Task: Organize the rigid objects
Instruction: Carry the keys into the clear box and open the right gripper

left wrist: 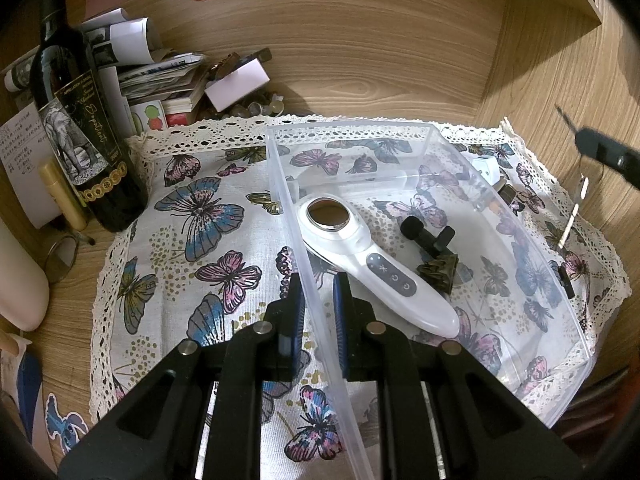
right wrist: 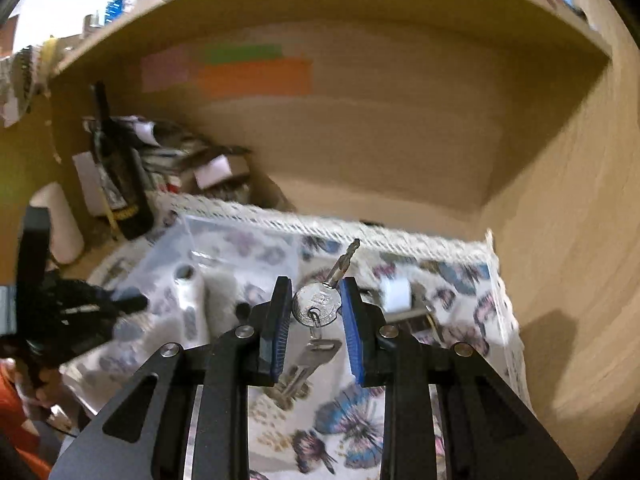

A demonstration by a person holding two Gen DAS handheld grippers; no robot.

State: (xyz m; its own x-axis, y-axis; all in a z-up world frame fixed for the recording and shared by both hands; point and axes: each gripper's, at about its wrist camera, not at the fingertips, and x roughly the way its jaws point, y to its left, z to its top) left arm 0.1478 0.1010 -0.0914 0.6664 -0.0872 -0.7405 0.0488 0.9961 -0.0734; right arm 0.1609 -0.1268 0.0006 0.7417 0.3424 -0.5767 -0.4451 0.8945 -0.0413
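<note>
Butterfly cloth point(left wrist: 208, 216) across frame centre. Clear bin point(left wrist: 472, 200) at right, near wall pinched by left gripper point(left wrist: 318, 312) at lower centre. Right gripper point(right wrist: 314, 312), lower centre, clamped on 1 silver key point(right wrist: 316, 304) above the cloth.

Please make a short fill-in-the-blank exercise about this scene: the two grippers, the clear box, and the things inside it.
1. The left gripper is clamped on the near wall of the clear plastic ____.
2. The right gripper holds a silver ____ by its round head.
3. The white handheld device lies ____ the box.
4. The cloth under the box is printed with ____.

Missing words: box; key; inside; butterflies
</note>
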